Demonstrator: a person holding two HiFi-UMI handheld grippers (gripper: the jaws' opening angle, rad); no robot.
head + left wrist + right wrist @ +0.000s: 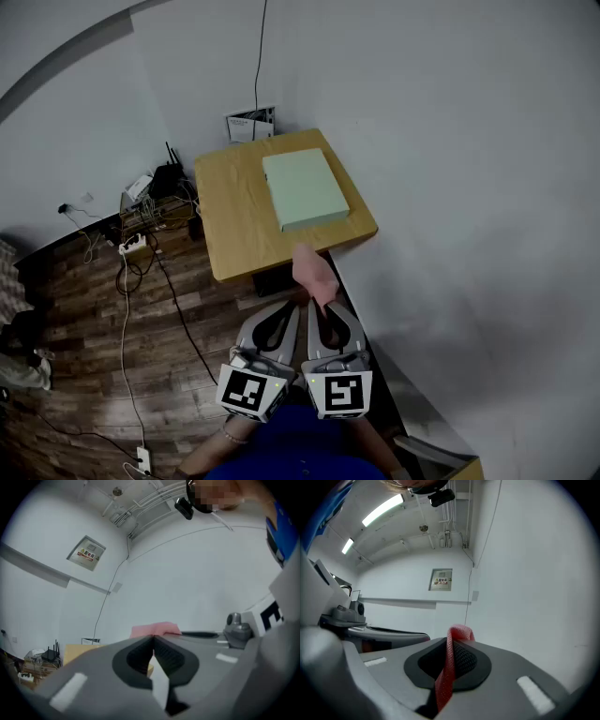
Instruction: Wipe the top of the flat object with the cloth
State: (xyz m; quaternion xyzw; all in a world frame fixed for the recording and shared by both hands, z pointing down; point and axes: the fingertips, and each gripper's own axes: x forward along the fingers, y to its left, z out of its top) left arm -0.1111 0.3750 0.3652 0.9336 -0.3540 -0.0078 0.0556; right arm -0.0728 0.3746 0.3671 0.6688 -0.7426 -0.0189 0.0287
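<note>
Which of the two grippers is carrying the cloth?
The right gripper: its jaws are shut on the pink cloth. The left gripper is shut with nothing between its jaws.

The cloth nipped in the right tongs is a pink, coarse weave. Right and left tongs are matt grey plastic with black ribbed pads. The flat object looks smooth and matt. It lies on a light wood surface with a faint sheen. The floor beside the surface is dark wood plank.
</note>
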